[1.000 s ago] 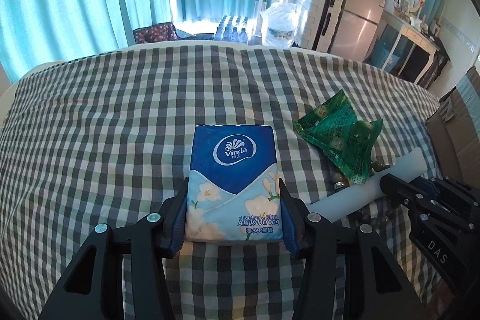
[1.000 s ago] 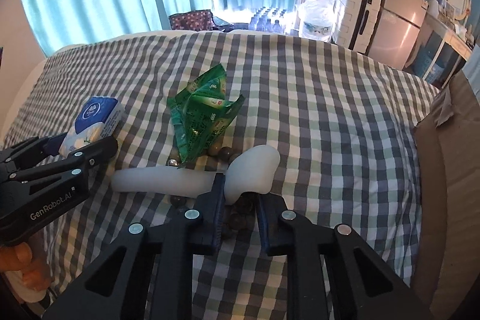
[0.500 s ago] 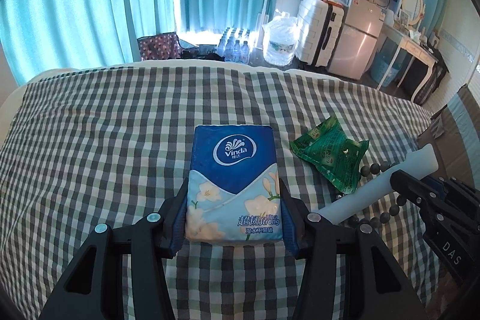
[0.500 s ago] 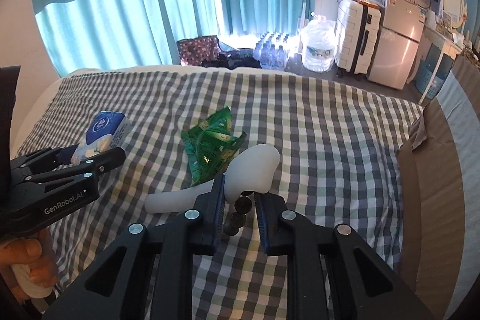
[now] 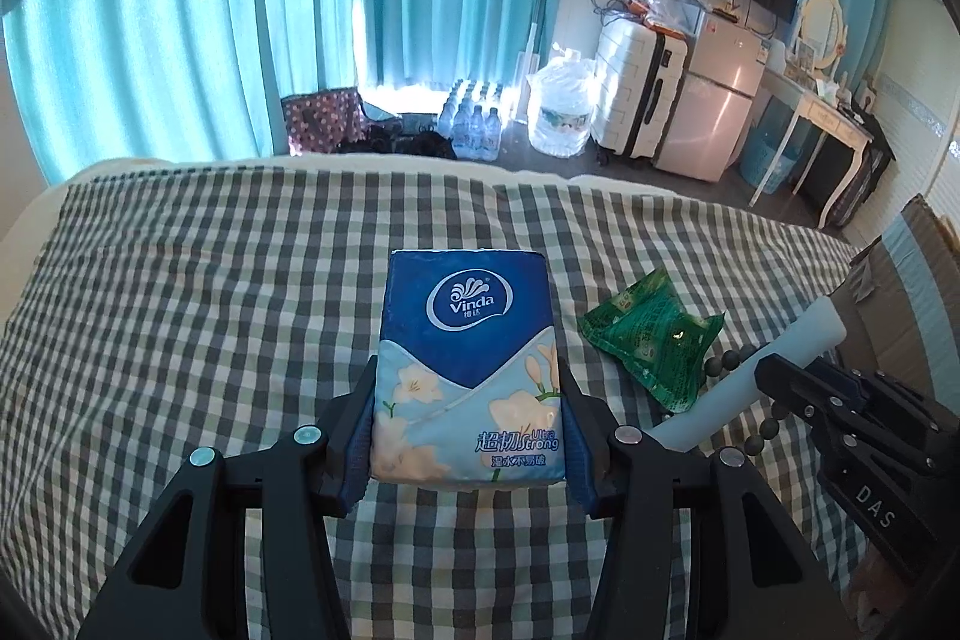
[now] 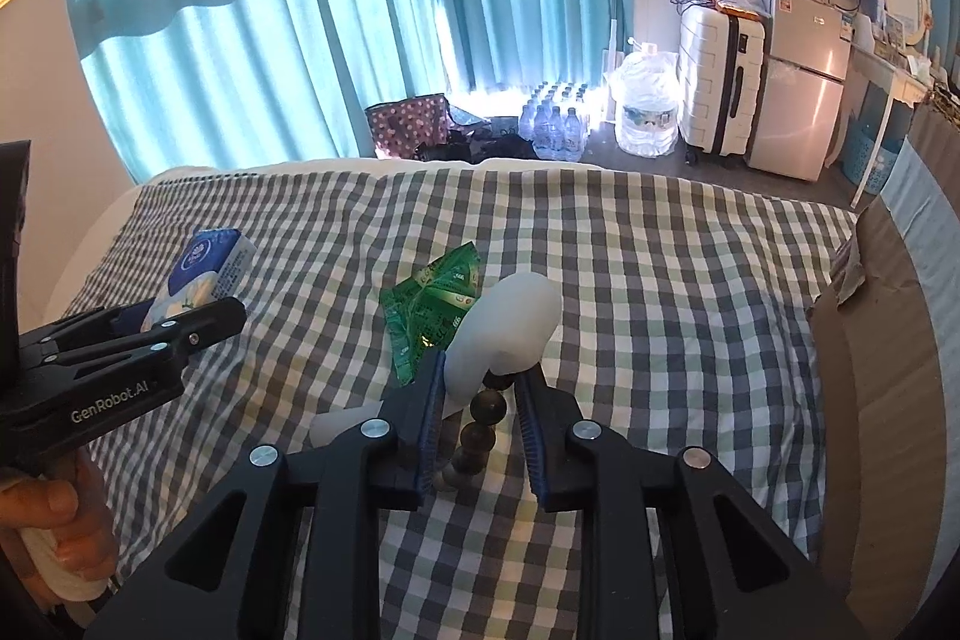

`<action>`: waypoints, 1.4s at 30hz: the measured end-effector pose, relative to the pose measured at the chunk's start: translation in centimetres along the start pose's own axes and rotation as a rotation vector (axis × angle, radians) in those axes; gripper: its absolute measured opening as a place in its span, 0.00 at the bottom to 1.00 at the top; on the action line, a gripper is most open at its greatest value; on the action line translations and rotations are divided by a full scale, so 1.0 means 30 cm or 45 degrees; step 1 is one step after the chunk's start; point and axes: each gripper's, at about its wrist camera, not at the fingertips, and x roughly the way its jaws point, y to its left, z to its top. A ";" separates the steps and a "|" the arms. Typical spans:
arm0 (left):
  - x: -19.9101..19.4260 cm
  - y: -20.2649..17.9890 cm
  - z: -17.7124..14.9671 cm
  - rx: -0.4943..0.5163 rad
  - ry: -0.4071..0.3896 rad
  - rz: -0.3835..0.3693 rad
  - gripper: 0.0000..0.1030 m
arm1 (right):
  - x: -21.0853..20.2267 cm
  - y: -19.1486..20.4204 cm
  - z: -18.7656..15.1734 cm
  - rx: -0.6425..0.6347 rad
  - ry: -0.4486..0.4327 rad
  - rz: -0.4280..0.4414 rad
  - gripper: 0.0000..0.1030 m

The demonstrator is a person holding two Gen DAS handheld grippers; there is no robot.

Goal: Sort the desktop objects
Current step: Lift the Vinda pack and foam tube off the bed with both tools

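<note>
Left wrist: blue-white flowered tissue pack (image 5: 468, 370), upright

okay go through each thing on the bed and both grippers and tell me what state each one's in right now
tissue pack: lifted, clamped in left gripper.
white tool: raised, between the opening jaws of right gripper.
bead string: dangling from the white tool.
green packet: crumpled, lying on bed.

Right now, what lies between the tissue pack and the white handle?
The green packet, lying on the checked bedspread between tissue pack and white handle; the left wrist view shows it.
</note>
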 end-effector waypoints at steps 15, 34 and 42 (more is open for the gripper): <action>-0.008 -0.012 0.006 -0.015 -0.005 -0.010 0.51 | -0.001 0.001 0.028 0.019 -0.082 0.062 0.03; -0.052 0.029 0.013 -0.054 -0.066 0.012 0.51 | 0.165 0.009 -0.060 0.117 0.259 -0.083 0.61; -0.105 0.055 0.021 -0.076 -0.107 0.018 0.51 | 0.135 -0.052 -0.074 0.216 0.254 -0.015 0.18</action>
